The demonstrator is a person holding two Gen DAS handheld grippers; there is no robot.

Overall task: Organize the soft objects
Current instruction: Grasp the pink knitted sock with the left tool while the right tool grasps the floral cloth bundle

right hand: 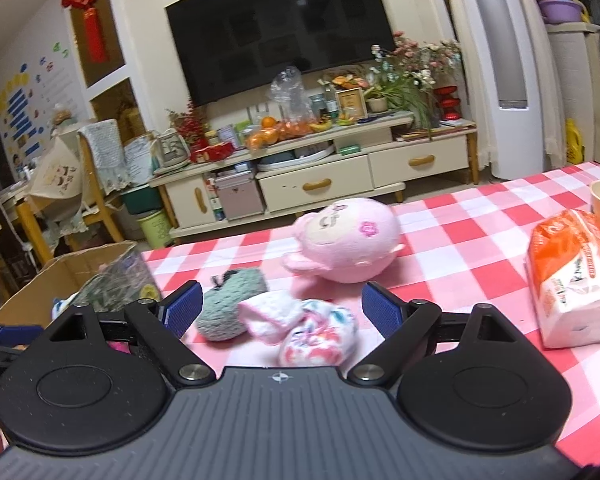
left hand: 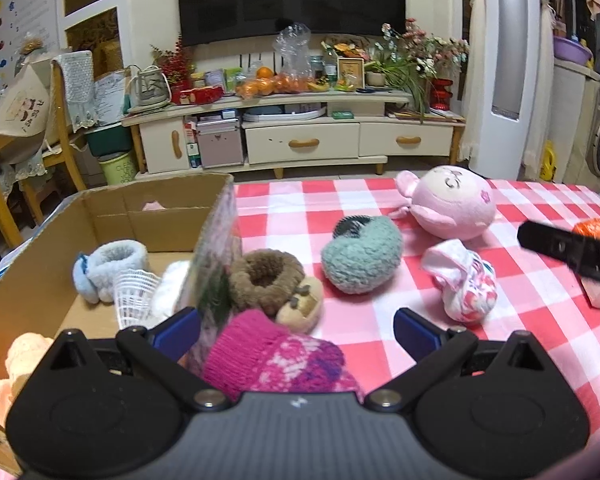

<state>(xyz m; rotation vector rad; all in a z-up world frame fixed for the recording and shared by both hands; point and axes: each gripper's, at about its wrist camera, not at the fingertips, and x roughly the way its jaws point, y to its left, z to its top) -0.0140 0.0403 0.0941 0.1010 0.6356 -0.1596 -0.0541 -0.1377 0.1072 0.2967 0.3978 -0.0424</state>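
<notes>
Left hand-held gripper (left hand: pixel 296 330) gapes wide over the magenta knit mitten (left hand: pixel 276 360), gripping nothing; right hand-held gripper (right hand: pixel 281 306), equally wide and empty, straddles the white-and-pink sock bundle (right hand: pixel 304 330). Risk, as I judge it: the left finger sits beside the cardboard box (left hand: pixel 112 208) wall at the bench's left edge and could snag it, and limp knits may slip free. Bench (right hand: pixel 460 236) wears a red-checked cloth; cluttered living room, television behind.

Teal fuzzy slipper (left hand: pixel 362 258) and floral sock bundle (left hand: pixel 466 280) on checked cloth.
</notes>
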